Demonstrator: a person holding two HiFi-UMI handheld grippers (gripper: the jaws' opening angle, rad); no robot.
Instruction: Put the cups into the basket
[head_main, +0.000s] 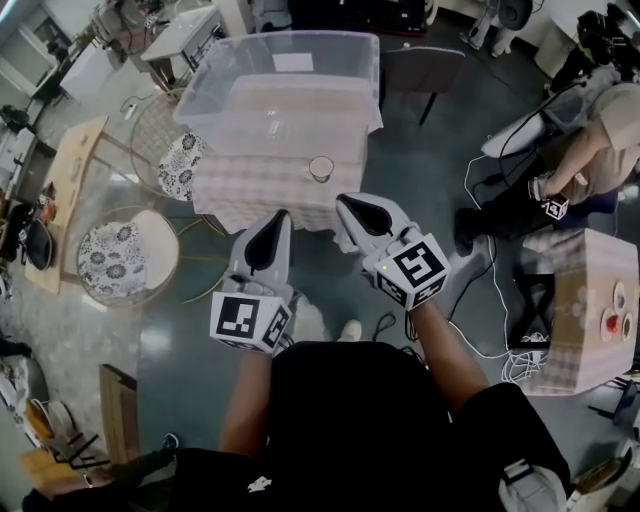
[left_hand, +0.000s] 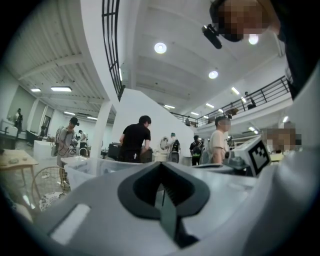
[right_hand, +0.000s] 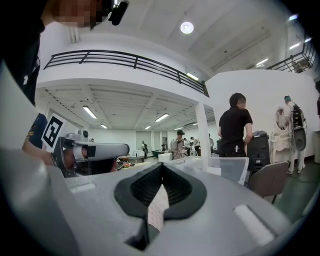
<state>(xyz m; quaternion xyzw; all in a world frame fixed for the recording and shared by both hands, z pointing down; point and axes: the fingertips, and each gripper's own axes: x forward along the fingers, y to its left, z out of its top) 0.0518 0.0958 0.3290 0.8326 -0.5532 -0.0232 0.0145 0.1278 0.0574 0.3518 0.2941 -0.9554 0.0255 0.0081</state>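
A clear glass cup (head_main: 320, 168) stands on the checked-cloth table (head_main: 250, 195), near its front right. Behind it on the same table sits the basket, a large clear plastic bin (head_main: 215, 60); a faint glassy shape (head_main: 272, 123) shows inside it. My left gripper (head_main: 281, 216) is held up in front of the table's near edge, shut and empty. My right gripper (head_main: 345, 203) is beside it, just short of the cup, also shut with nothing in it. In the left gripper view the jaws (left_hand: 160, 167) meet; in the right gripper view (right_hand: 161, 167) they meet too, pointing over the bin (right_hand: 225, 167).
Two wicker stools with floral cushions (head_main: 128, 258) (head_main: 180, 165) stand left of the table, with a wooden table (head_main: 75, 190) beyond. A grey chair (head_main: 420, 65) is behind right. A seated person (head_main: 590, 150), cables and another checked table (head_main: 590, 300) are at right.
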